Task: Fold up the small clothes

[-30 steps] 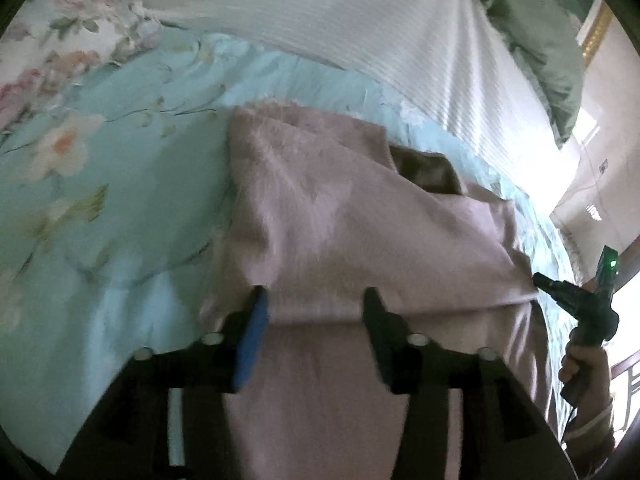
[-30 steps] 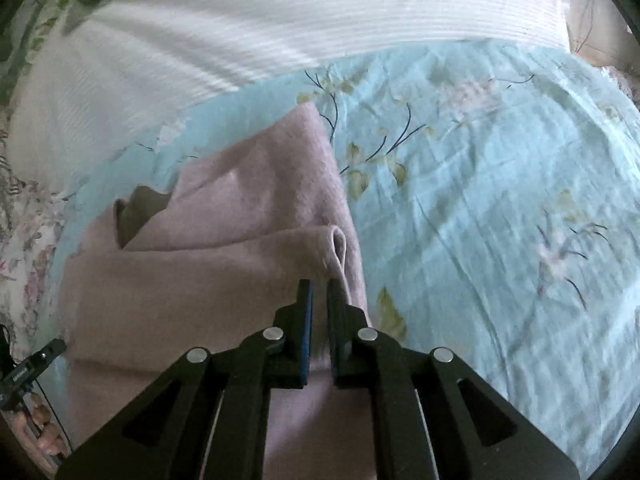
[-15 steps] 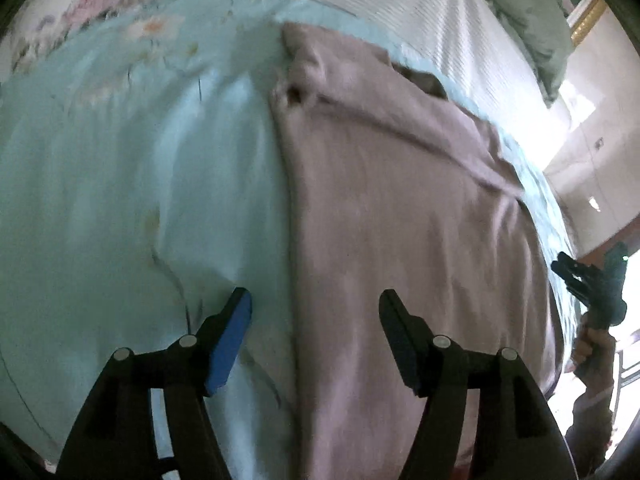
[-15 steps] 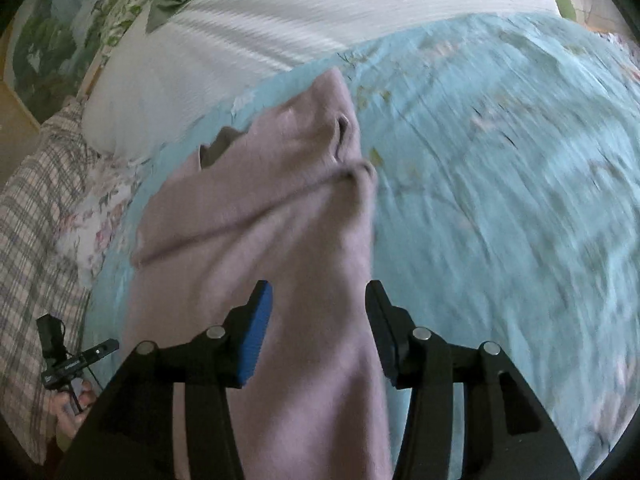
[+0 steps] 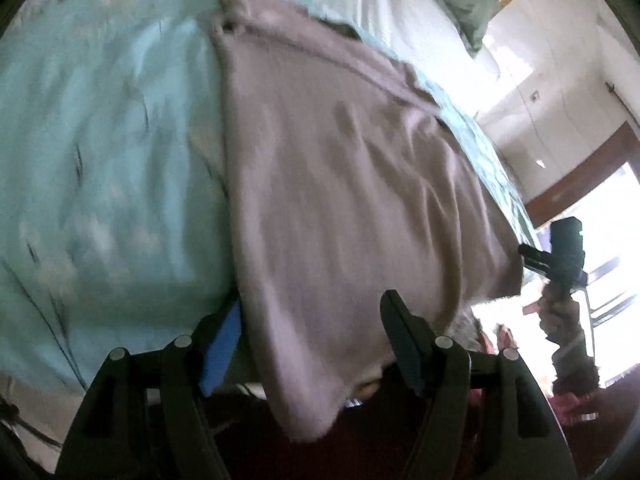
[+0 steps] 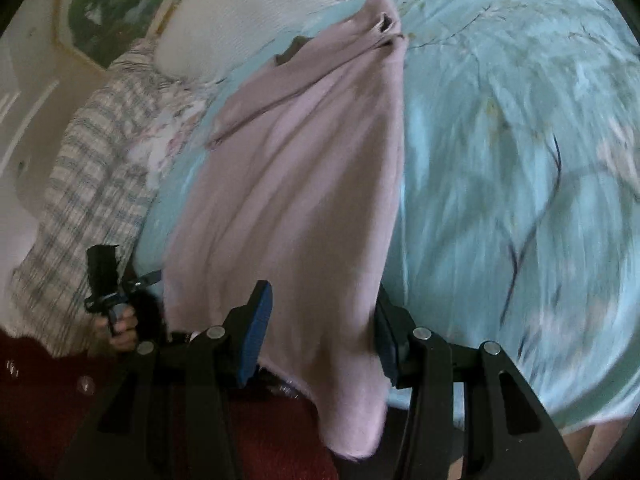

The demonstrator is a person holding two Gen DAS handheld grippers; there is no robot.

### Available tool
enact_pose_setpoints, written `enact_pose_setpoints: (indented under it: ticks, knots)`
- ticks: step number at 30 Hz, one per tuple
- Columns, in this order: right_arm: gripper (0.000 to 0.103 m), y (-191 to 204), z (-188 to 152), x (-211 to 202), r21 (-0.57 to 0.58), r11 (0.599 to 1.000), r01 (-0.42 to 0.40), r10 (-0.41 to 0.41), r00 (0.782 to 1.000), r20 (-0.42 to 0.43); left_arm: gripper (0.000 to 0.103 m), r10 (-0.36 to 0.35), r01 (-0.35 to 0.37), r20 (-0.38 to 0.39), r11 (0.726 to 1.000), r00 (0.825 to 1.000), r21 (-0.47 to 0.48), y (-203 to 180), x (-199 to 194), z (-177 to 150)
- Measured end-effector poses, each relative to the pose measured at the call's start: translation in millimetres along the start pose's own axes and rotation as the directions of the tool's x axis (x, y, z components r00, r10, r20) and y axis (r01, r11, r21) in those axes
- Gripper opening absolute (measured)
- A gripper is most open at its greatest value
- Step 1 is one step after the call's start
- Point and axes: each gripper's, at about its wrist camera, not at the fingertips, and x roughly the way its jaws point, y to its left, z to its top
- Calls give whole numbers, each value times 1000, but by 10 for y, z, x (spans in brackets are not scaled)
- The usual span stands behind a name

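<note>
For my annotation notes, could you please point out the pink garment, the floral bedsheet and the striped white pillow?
pink garment (image 5: 340,200), left wrist view, middle of its spread body.
floral bedsheet (image 6: 520,160), right wrist view, bare blue area beside the garment.
striped white pillow (image 6: 248,12), right wrist view, its front face.

Motion blur smears the floral print on the turquoise bedspread (image 6: 520,168); a pink garment's (image 5: 340,200) hem drops past the bed's edge, hiding the left gripper's (image 5: 312,344) blue pad.

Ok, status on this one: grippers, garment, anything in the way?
Left gripper and right gripper open, holding nothing. Pink garment lies on blue floral bedspread, bottom hem overhanging bed edge. Nothing in the way.
</note>
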Motion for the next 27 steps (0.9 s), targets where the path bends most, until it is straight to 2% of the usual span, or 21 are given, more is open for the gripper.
enact_pose_setpoints:
  ticks: [3,8,9,10,11,12,13,15,19,22,25,27]
  knots:
    - [50,-34,-137,-67,-2,998,-60,60,998,-7,61,-8,9,-72,1000,997,2,4,127,-138]
    - [49,-129,-275,-5,11,995,-98,99,994,-44,58,-25,27,-102,999,994,22,5,201,-141]
    - [49,-148,-283,8,16,994,-107,108,993,-45,51,-10,15,-108,999,994,41,-4,208,-144]
    - [42,-146,-306,-4,16,994,-106,107,993,-41,45,7,1,-119,998,993,65,-18,221,-149]
    - [36,-148,-316,-4,13,996,-93,94,995,-41,25,20,-9,-132,997,991,83,-39,247,-135]
    - [21,-152,-327,4,9,997,-75,75,996,-47,5,35,-20,-149,995,988,100,-43,258,-146]
    - [10,-155,-331,12,5,998,-65,65,996,-54,4,50,-31,-165,993,985,116,-47,277,-156]
    - [10,-137,-356,22,-9,998,-61,61,996,-58,5,61,-38,-152,988,987,149,-91,252,-178]
    - [9,1,-314,-96,-18,989,-149,149,989,16,4,3,7,-69,989,998,145,-172,15,-106]
    - [8,58,-172,-234,-26,976,-216,218,970,103,4,-31,23,55,990,998,136,-259,-269,91]
    - [8,116,51,-316,-33,967,-252,253,949,190,4,-41,20,167,992,985,127,-280,-506,350]
    - [8,144,221,-318,-31,967,-255,255,939,233,4,-30,-4,260,992,965,129,-327,-649,583]
